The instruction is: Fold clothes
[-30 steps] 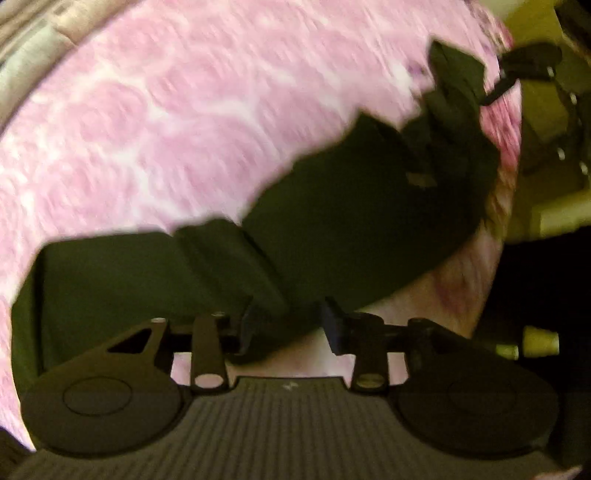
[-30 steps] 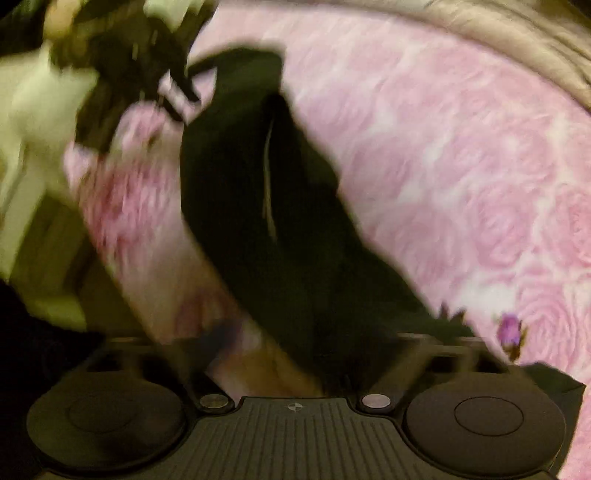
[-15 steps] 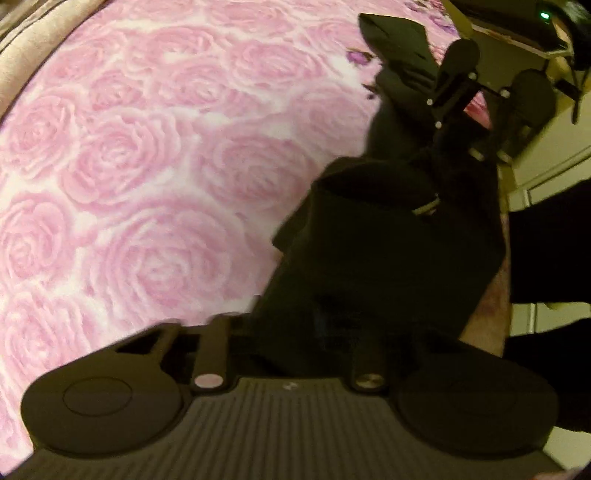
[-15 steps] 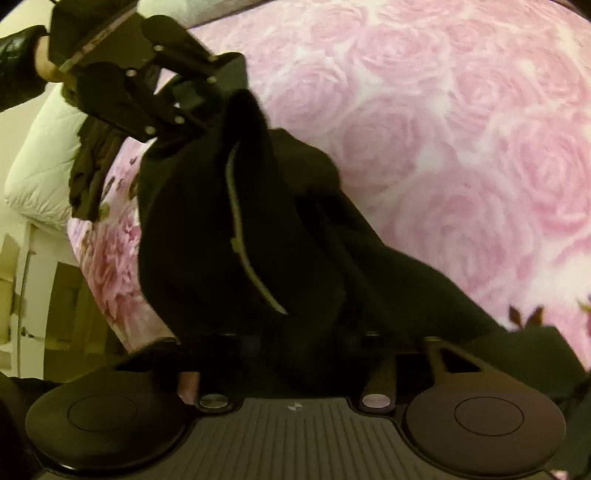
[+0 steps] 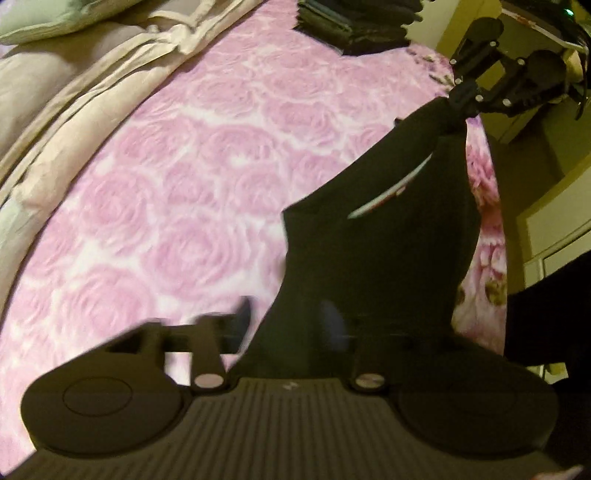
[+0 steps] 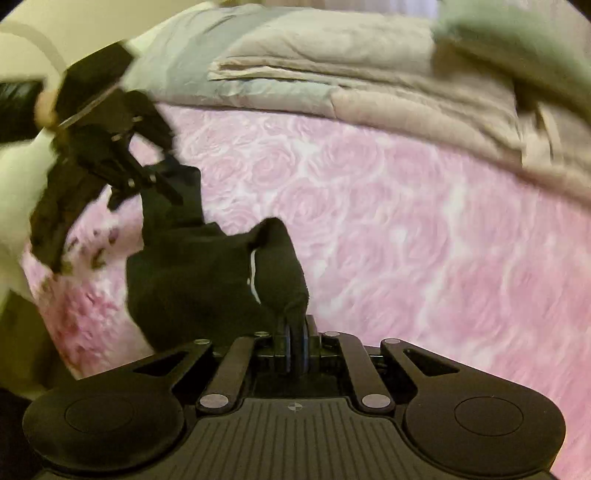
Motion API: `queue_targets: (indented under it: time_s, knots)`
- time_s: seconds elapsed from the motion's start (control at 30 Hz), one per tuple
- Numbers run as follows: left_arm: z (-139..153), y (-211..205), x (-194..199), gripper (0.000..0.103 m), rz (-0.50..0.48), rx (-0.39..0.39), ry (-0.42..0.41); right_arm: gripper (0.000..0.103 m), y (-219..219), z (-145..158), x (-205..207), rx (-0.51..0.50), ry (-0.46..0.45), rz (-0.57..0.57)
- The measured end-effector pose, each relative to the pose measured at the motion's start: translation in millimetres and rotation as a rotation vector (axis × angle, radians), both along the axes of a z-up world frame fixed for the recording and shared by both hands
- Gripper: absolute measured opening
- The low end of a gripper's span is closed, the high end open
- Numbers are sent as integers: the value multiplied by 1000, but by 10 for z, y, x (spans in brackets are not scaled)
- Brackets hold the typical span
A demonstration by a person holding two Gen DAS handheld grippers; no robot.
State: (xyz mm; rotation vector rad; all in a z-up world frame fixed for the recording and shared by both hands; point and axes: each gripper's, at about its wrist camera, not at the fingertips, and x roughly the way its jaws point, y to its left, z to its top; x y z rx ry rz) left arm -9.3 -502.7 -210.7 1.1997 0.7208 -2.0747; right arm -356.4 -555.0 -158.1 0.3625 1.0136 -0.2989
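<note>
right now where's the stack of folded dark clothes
In the left wrist view the stack of folded dark clothes sits at the top edge, on the far part of the pink rose bedspread, right of the beige comforter.

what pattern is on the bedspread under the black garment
Pink roses on a paler, whitish ground cover the bedspread; it shows best in the left wrist view.

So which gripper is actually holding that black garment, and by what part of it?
The right gripper is shut on a bunched corner of the black garment. The left gripper has just been opening, with cloth between its fingers and no visible pinch.
</note>
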Motion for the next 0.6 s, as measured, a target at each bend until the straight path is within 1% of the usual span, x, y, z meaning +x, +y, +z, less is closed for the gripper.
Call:
queue_targets:
  time_s: [0.03,0.1,0.17,0.2,0.3,0.4,0.43,0.47,0.5,0.57,0.6]
  knots:
    - [-72,-95,-12,47,3,3,10,5,31,-5,34,-19,6,17]
    - [-293,-293,-29,47,20,54,23,5,118,-90,28,-24,19,24]
    - [-539,-419,-103,47,-5,104,27,5,173,-218,-70,-16,44,23]
    - [-665,-472,-147,47,-23,129,27,5,202,-313,-133,-7,57,14]
    - [-1069,-530,-337,47,-128,212,10,5,306,-607,-309,35,86,-25]
    - [-1335,-516,-465,45,-186,285,-5,5,409,-830,-455,84,104,-60]
    - [-1357,-503,-492,41,-198,296,-4,5,426,-853,-487,96,104,-75]
    - [-1335,-486,-504,24,-216,306,5,5,437,-860,-515,107,102,-92]
    - [-1304,-468,-517,10,-234,314,12,5,449,-867,-543,118,101,-108]
    - [-1176,-415,-526,0,-275,304,-2,5,442,-832,-575,123,94,-136]
    - [-1087,-391,-496,0,-284,288,-7,5,414,-772,-570,113,88,-145]
